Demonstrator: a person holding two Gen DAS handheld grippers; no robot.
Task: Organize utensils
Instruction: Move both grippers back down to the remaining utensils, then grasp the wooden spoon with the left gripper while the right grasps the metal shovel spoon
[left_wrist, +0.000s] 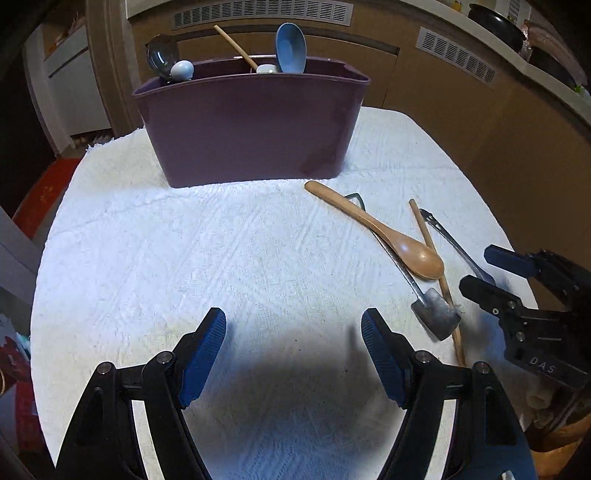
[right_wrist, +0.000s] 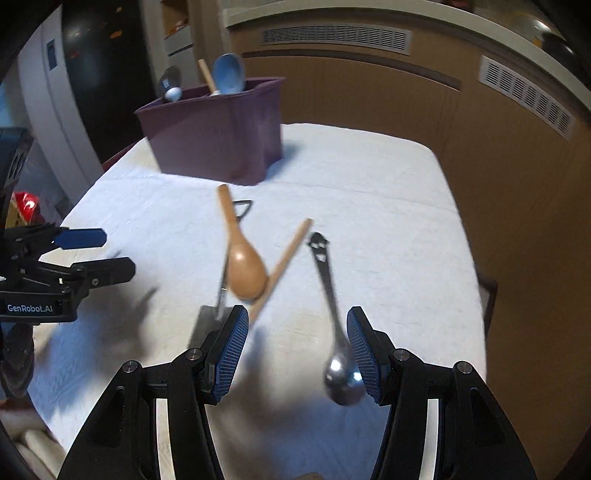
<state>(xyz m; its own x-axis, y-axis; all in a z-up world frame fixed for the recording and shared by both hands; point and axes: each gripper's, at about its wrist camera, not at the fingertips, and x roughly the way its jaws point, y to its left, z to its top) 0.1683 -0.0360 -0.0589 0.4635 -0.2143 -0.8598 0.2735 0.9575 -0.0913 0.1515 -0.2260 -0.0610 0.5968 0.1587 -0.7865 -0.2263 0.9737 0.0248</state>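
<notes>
A purple caddy stands at the far side of the white towel, holding a blue spoon, a wooden stick and a metal spoon. On the towel lie a wooden spoon, a chopstick, a metal spatula and a metal spoon. My left gripper is open over bare towel, left of the pile. My right gripper is open above the utensils. The metal spoon's bowl shows just inside its right pad, ungripped.
The towel covers a small table whose edges drop off on the left and right. Brown cabinet fronts with vents stand behind and to the right. A red object sits on the floor at the left.
</notes>
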